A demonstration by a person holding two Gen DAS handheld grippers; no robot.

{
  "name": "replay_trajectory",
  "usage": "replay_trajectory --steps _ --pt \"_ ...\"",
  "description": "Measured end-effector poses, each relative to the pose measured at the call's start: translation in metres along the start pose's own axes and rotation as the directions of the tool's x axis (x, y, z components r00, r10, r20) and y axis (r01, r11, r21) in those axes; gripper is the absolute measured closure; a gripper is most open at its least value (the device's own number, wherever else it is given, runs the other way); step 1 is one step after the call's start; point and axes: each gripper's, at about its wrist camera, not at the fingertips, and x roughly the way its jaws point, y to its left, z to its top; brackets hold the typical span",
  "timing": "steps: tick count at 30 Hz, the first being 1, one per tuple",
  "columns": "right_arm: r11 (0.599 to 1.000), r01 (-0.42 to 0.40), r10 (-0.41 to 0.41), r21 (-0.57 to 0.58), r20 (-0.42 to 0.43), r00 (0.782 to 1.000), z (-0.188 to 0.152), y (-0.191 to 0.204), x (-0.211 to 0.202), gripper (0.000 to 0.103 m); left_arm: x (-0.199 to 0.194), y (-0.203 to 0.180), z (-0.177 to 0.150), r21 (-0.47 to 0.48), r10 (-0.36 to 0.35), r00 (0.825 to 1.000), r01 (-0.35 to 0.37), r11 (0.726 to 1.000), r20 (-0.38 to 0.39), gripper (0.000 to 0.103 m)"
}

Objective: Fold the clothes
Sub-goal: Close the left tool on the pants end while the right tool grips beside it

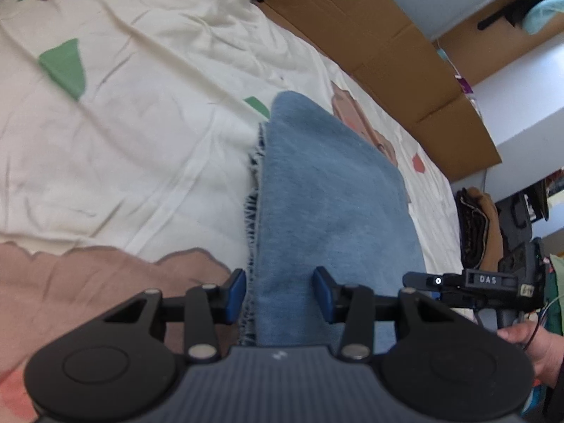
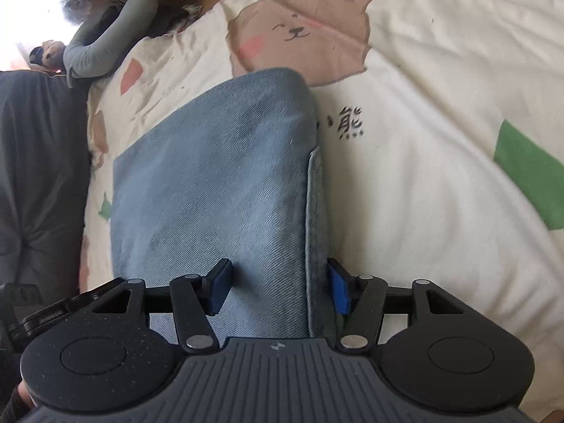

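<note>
A pair of blue jeans [image 1: 328, 194] lies folded into a thick pad on a cream bedsheet [image 1: 123, 141] printed with bears. My left gripper [image 1: 280, 294] hovers over its frayed hem edge, with the jaws apart and the denim under and between them; the pads do not press on it. In the right wrist view the same jeans [image 2: 218, 176] run away from me. My right gripper [image 2: 278, 290] straddles their stitched side seam. Its jaws have been spreading, one finger over the cloth and one just past the edge, and they grip nothing.
A brown cardboard sheet [image 1: 387, 53] lines the far side of the bed. A person's hand [image 1: 532, 349] holds a black device at the right. A grey sleeve [image 2: 105, 35] and dark trousers [image 2: 35, 158] lie beside the sheet [image 2: 423, 176].
</note>
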Motion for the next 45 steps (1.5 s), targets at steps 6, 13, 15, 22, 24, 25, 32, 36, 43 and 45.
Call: replay_trajectory --steps 6,13,15,22,24,25,32,36,43,45 --pt "1.0 0.014 -0.014 -0.023 -0.001 1.0 0.004 0.002 0.004 0.045 0.008 0.0 0.001 -0.044 -0.001 1.0 0.002 0.999 0.005 0.051" --pt "0.998 0.02 -0.018 -0.054 0.05 0.999 -0.001 0.012 -0.009 0.075 0.007 0.0 0.0 -0.039 0.001 1.0 0.0 0.999 0.006 0.054" --pt "0.998 0.027 -0.024 -0.055 0.055 0.998 0.0 0.016 -0.013 0.078 0.006 -0.003 0.0 -0.025 0.01 1.0 -0.01 1.0 0.01 0.054" --pt "0.999 0.024 -0.021 -0.048 0.056 0.998 0.005 0.024 -0.024 0.083 0.007 -0.008 -0.002 -0.032 0.022 0.999 -0.021 0.999 0.028 0.055" --pt "0.998 0.024 -0.021 -0.058 0.052 0.998 0.007 0.026 -0.028 0.083 0.008 -0.009 -0.003 -0.035 0.022 0.999 -0.021 0.999 0.031 0.055" --pt "0.998 0.025 -0.021 -0.063 0.051 0.998 0.008 0.026 -0.029 0.083 0.008 -0.011 -0.003 -0.035 0.021 0.999 -0.02 0.999 0.031 0.055" --pt "0.997 0.045 -0.041 -0.07 0.056 0.998 0.012 0.018 -0.046 0.083 0.02 -0.028 -0.004 -0.017 0.003 1.0 -0.002 1.0 0.026 0.056" --pt "0.996 0.069 -0.066 -0.051 0.061 0.996 0.012 0.004 -0.06 0.083 0.033 -0.046 -0.005 0.002 -0.016 1.0 0.016 1.0 0.014 0.056" --pt "0.994 0.107 -0.107 0.008 0.07 0.992 0.008 -0.029 -0.078 0.083 0.054 -0.072 -0.006 0.044 -0.039 0.999 0.039 0.998 -0.006 0.056" --pt "0.994 0.111 -0.112 0.018 0.07 0.991 0.007 -0.034 -0.077 0.083 0.056 -0.074 -0.007 0.043 -0.042 0.999 0.042 0.998 -0.005 0.056"
